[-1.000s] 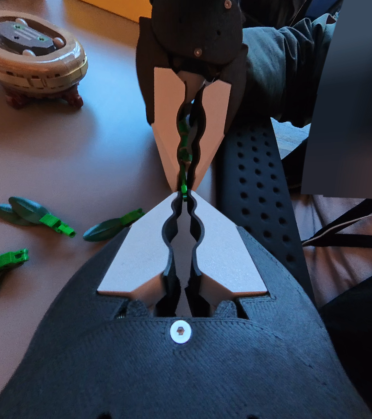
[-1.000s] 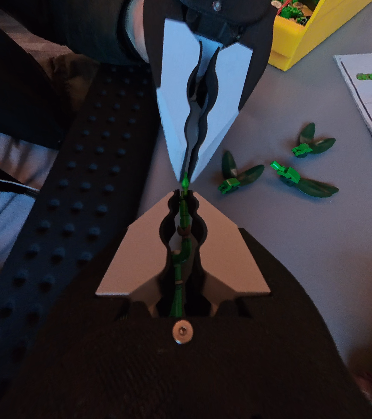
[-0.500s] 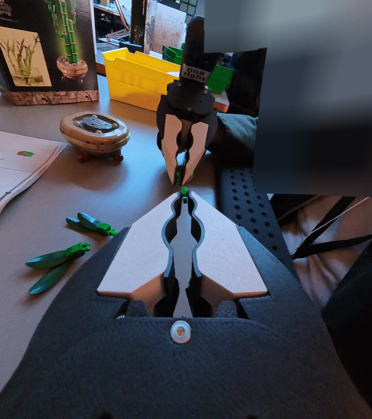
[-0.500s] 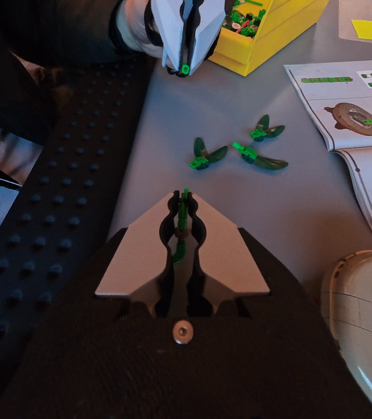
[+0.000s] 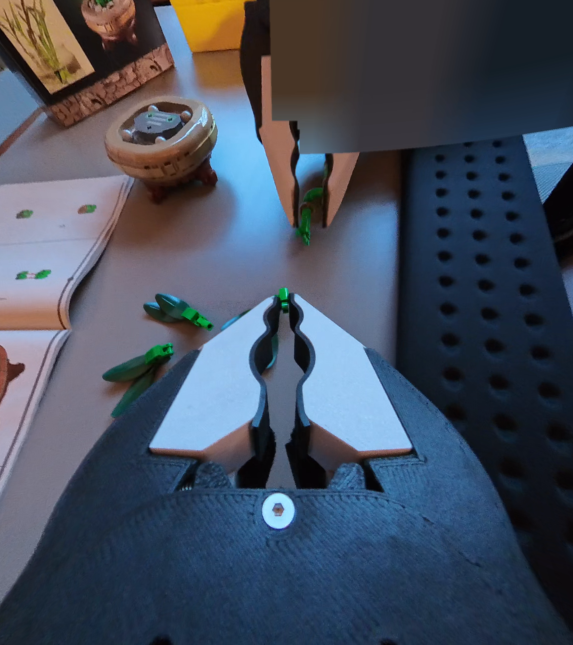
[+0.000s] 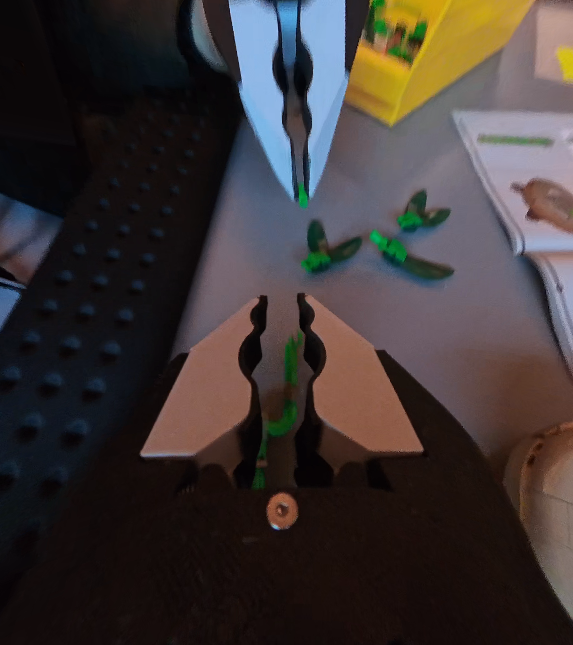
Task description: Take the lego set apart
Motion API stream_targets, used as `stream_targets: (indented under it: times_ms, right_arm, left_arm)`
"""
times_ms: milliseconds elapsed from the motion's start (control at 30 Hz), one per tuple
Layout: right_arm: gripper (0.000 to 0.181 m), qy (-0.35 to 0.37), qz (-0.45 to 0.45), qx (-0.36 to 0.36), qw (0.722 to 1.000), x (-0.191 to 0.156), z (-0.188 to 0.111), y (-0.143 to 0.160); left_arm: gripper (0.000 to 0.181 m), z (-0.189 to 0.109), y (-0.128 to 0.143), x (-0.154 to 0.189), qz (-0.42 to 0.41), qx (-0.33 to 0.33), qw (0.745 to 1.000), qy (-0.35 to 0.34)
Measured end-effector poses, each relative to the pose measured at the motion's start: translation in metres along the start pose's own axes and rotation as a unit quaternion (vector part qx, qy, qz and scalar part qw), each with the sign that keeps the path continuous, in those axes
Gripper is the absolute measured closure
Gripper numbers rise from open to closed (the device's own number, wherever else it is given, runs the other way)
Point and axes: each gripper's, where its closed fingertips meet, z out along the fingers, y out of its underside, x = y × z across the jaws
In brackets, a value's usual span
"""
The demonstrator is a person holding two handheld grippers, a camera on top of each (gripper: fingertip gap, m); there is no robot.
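My left gripper [image 5: 283, 299] is shut on a small bright green lego piece [image 5: 283, 296] at its tips. It also shows in the right wrist view [image 6: 302, 197], over the table with that piece [image 6: 302, 200]. My right gripper [image 6: 281, 296] is open. A green bamboo stem [image 6: 290, 370] sits loosely between its fingers, leaning on the right one. In the left wrist view the right gripper [image 5: 309, 223] hangs just above the table and the stem [image 5: 307, 213] pokes out below it. The two grippers are well apart.
Three green leaf clusters [image 6: 330, 249] [image 6: 414, 260] [image 6: 421, 213] lie on the grey table [image 5: 243, 244]. A tan lego pot base [image 5: 161, 139] stands at the back left. An open instruction booklet [image 5: 34, 244], the set's box [image 5: 68, 52] and a yellow bin [image 6: 417, 52] are nearby. A black perforated surface [image 5: 480, 279] borders the table. My right fingertips sit around 7 cm from my left ones.
The grippers pulled apart and the small green piece came off the stem in my left gripper. My right gripper then opened, so the stem is loose between its fingers.
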Motion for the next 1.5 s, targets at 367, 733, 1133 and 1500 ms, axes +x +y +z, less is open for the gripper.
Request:
stream_targets:
  times_ms: [367,733,1133,1500]
  right_arm:
    - [0.162,-0.087,0.296,0.129,0.942,0.004,0.018,-0.05]
    - [0.177,-0.114,0.307,0.142,0.934,-0.001,0.015,-0.06]
    - [0.177,-0.066,0.183,0.148,0.97,-0.006,0.013,-0.066]
    - [0.163,-0.09,0.231,0.228,0.941,0.006,-0.01,-0.081]
  left_arm:
    - [0.178,0.004,-0.03,0.006,0.175,0.032,0.976,-0.124]
    - [0.178,0.002,-0.037,0.014,0.205,0.054,0.969,-0.127]
    - [0.172,-0.005,-0.044,0.015,0.255,0.075,0.951,-0.161]
    - [0.179,-0.044,-0.078,0.009,-0.01,0.229,0.973,-0.012]
